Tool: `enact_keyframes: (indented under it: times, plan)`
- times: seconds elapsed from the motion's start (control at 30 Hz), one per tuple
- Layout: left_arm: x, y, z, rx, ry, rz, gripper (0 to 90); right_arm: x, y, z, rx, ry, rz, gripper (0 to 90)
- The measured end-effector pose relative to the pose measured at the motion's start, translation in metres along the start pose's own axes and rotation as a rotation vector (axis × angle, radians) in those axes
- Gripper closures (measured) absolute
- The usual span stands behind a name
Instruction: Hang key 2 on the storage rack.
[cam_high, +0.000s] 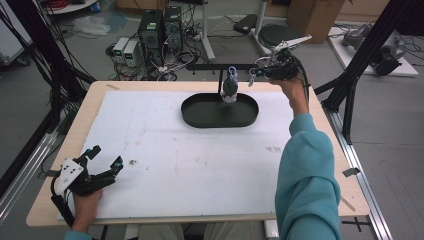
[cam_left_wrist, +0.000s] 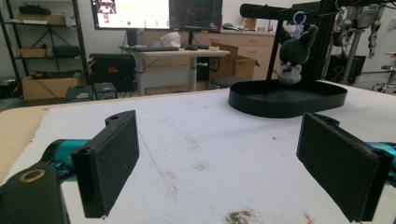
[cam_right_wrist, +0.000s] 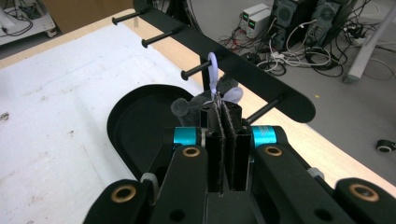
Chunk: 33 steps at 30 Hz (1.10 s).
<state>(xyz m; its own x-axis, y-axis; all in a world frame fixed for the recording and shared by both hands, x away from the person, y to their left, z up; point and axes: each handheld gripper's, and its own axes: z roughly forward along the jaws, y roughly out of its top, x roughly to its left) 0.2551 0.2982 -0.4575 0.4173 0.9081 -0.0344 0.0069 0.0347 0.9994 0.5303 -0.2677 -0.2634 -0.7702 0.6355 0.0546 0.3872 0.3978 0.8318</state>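
Two grippers in play. Right gripper up at far side of table, jaws clenched together, pads pinching thin metal chain of small dark grey plush keychain toy, just below its pale lilac clip loop. Loop hooked over short peg of black metal hanger bar; toy dangling under bar, above black oval tray that serves as stand base, whether touching tray floor can't tell. Right gripper beside bar's right end in high view, teal sleeve reaching across white foam mat. Left gripper at near-left corner of mat, resting low, jaws released & wide apart, nothing between pads, well apart from tray & toy. Wooden tabletop edging mat on all sides
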Motion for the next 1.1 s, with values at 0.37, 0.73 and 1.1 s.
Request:
enact_keyframes:
  times: [0.37, 0.73, 1.1]
  plan:
    - [0.0, 0.0, 0.0, -0.001, 0.003, 0.003, 13.5, -0.005, -0.006, 0.007, 0.025, -0.005, 0.007, 88.7]
    - [0.0, 0.0, 0.0, -0.001, 0.003, 0.002, 13.5, -0.011, -0.008, 0.011, 0.017, -0.017, 0.016, 88.7]
    - [0.0, 0.0, 0.0, 0.003, 0.001, 0.002, 13.5, -0.015, -0.01, 0.013, 0.022, -0.019, 0.024, 88.7]
